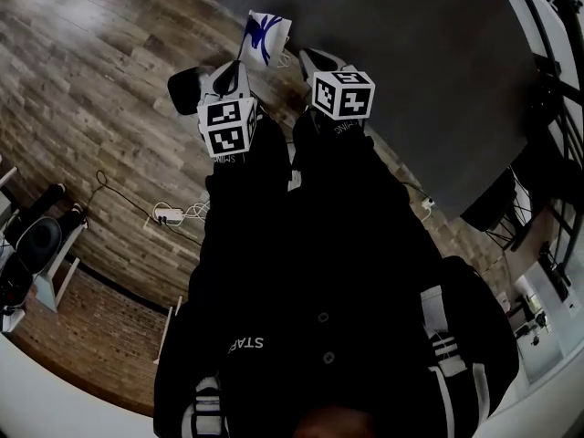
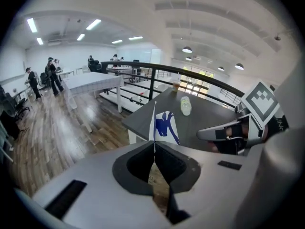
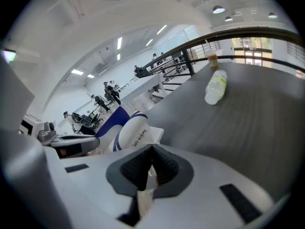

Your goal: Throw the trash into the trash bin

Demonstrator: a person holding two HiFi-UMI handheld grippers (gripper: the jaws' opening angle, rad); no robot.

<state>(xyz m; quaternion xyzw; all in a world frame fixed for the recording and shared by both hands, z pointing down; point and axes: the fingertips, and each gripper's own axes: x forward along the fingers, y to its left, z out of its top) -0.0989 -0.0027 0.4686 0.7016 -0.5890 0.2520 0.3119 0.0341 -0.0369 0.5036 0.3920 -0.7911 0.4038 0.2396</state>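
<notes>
**A:** Where is the trash right now?

**B:** It's the white paper bag with the blue print. It hangs in the air between the two grippers, at the near left edge of the dark table, with the wooden floor stretching away to the left.

**A:** And how are the grippers set?

**B:** The left gripper has its jaws pressed together on a thin edge of the bag, and the paper stands up edge-on from between them. The right gripper, just to the right of it, is closed the same way. White paper is nipped between its pads, and the body of the bag bulges to its left.

**A:** Why two grips on something so light?

**B:** I'd judge that a limp bag pinched at two sides keeps its mouth up, so it doesn't fold or swing and whatever is inside stays in. The grippers sit close together, so the bag isn't stretched.

**A:** Is the trash bin close?

**B:** No view shows one. The bag looks to be in transit and not yet dropped.

**A:** Is there anything else around?

**B:** A clear bottle lies on its side far out on the table, and a cup stands beyond it. Both are well apart from the grippers.
</notes>
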